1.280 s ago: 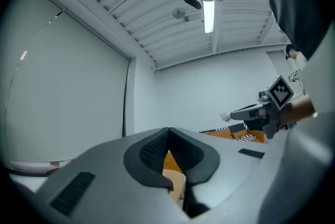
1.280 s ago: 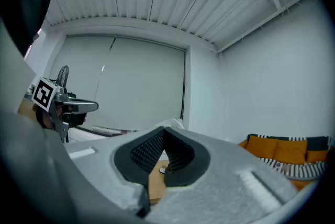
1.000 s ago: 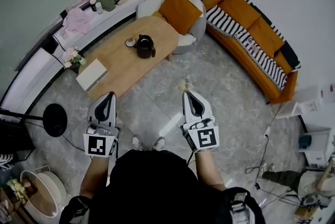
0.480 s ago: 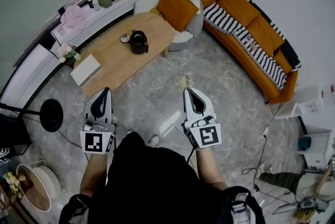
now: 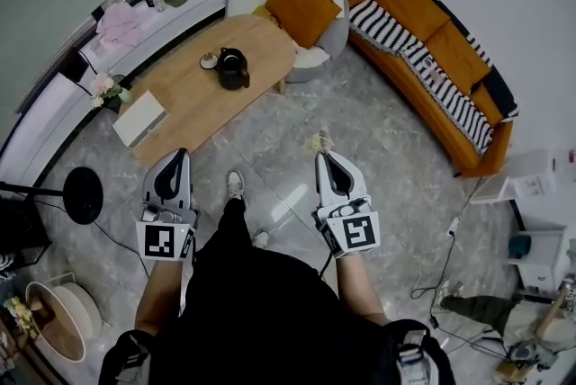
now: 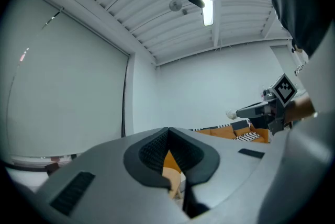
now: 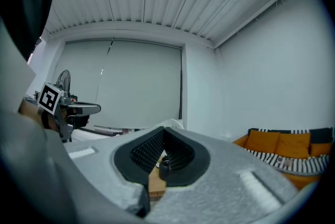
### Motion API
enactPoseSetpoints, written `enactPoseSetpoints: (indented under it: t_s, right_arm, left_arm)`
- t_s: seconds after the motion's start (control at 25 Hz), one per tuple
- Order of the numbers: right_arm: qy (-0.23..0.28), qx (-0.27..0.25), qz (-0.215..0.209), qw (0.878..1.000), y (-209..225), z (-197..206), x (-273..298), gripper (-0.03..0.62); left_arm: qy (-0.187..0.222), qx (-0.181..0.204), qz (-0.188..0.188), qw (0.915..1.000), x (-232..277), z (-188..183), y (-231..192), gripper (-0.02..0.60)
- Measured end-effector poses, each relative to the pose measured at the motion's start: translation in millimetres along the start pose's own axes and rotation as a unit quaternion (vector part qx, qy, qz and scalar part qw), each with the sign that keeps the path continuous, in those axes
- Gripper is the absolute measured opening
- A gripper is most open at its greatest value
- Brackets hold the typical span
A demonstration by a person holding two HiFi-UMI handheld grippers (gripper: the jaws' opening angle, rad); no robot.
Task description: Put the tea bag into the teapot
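Note:
A black teapot (image 5: 232, 68) stands on the oval wooden table (image 5: 180, 104) at the head view's upper left, well ahead of both grippers. My right gripper (image 5: 321, 156) is held over the floor, shut on a small pale tea bag (image 5: 317, 142) that sticks out past its tips. The left gripper view shows that same tea bag (image 6: 231, 113) at the right gripper's tip. My left gripper (image 5: 178, 155) is shut with nothing in it, level with the right one. Through the right gripper's (image 7: 164, 131) jaws the teapot (image 7: 164, 167) shows as a dark shape.
A small dish (image 5: 209, 60) sits beside the teapot and a white box (image 5: 138, 118) lies on the table's near end. A white armchair with an orange cushion (image 5: 301, 4) and an orange sofa (image 5: 432, 59) stand beyond. A black fan base (image 5: 83, 195) and cables lie on the floor.
The table and teapot have shifted up and left in the head view. One foot has stepped forward between the grippers. Both grippers hold the same pose, the tea bag still held.

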State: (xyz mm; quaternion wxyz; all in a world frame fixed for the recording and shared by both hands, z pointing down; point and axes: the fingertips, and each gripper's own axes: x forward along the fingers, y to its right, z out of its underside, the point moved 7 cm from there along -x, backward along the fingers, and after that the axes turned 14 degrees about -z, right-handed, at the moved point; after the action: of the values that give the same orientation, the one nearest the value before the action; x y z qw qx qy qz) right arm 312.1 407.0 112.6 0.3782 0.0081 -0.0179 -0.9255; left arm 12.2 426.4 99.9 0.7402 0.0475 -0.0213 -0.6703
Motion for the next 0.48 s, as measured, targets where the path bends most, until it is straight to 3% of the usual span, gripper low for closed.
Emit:
enactPoseSetpoints:
  t_s: [0.2, 0.48]
  right_arm:
    - [-0.002, -0.003, 0.018, 1.0, 38.9, -2.3, 28.0, 0.005]
    - [-0.011, -0.008, 0.003, 1.0, 86.8, -6.4, 111.6, 0.005]
  left_arm:
    - [0.009, 0.007, 0.006, 0.9999, 49.0, -0.1, -8.7, 0.008]
    - [0.009, 0.0, 0.006, 0.9999, 137.7, 5.5, -32.2, 0.008]
